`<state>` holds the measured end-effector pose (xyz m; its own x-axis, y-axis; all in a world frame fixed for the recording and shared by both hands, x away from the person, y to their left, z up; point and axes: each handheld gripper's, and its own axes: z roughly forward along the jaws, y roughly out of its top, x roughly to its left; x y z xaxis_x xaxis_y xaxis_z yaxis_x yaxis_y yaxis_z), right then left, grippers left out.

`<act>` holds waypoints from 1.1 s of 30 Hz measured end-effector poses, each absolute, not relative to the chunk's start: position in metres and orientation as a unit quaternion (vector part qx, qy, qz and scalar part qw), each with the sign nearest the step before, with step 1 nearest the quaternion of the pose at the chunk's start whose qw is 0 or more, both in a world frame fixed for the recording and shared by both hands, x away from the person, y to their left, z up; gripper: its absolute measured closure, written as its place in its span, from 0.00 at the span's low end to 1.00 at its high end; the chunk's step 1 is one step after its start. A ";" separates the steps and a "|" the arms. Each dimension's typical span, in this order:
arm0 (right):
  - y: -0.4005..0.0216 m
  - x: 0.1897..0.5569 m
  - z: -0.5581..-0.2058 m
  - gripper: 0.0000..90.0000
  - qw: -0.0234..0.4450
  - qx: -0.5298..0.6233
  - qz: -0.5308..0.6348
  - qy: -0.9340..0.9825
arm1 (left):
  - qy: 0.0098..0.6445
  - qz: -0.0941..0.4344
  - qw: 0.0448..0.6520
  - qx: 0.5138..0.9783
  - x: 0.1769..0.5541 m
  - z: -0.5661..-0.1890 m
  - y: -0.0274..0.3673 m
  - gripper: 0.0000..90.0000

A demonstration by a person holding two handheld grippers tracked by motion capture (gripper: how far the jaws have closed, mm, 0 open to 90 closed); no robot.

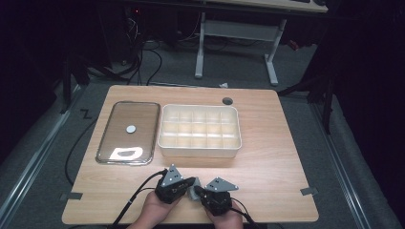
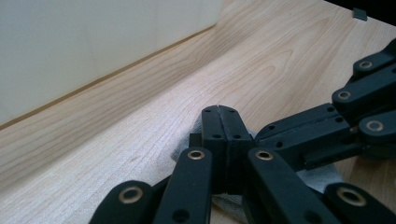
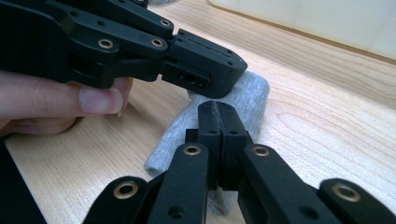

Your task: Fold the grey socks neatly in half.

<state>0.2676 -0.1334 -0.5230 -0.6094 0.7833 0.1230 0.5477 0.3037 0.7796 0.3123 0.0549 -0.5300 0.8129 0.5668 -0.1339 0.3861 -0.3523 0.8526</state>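
- A small grey cloth (image 3: 243,100), soft knit fabric rolled into a short tube, is lying flat on the light wooden table (image 1: 267,157) near the person's edge.
- In the right gripper view its rounded end is pointing toward the cream box, and its folded near end is showing a curled edge.
- In the high view the cloth (image 1: 193,193) is sitting just in front of the box, well apart from it.
- In the left gripper view its wrinkled fabric (image 2: 322,175) is spreading flat on the wood.
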 end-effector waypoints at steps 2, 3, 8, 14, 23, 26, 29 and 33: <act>-0.134 0.268 -0.518 1.00 0.139 0.414 0.413 0.799 | 0.288 0.095 0.489 0.818 0.312 -0.530 0.055 1.00; -0.134 0.267 -0.516 1.00 0.139 0.413 0.415 0.799 | 0.288 0.095 0.489 0.818 0.311 -0.530 0.055 1.00; -0.133 0.258 -0.506 0.98 0.150 0.402 0.422 0.799 | 0.289 0.095 0.491 0.816 0.311 -0.531 0.055 1.00; -0.123 0.249 -0.510 1.00 0.152 0.391 0.388 0.820 | 0.287 0.094 0.491 0.817 0.311 -0.531 0.055 1.00; -0.123 0.248 -0.521 1.00 0.151 0.395 0.390 0.818 | 0.292 0.085 0.488 0.818 0.313 -0.531 0.056 1.00; -0.123 0.248 -0.522 1.00 0.152 0.392 0.394 0.817 | 0.292 0.080 0.490 0.818 0.314 -0.531 0.057 1.00; -0.124 0.249 -0.522 1.00 0.146 0.392 0.395 0.818 | 0.292 0.079 0.491 0.817 0.314 -0.531 0.057 1.00; -0.127 0.249 -0.518 0.98 0.145 0.390 0.401 0.816 | 0.290 0.084 0.493 0.816 0.313 -0.532 0.057 1.00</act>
<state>0.2492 -0.1268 -0.5177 -0.6535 0.7531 0.0759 0.5204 0.3742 0.7676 0.3125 0.0568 -0.5315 0.8171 0.5570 -0.1483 0.3906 -0.3458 0.8531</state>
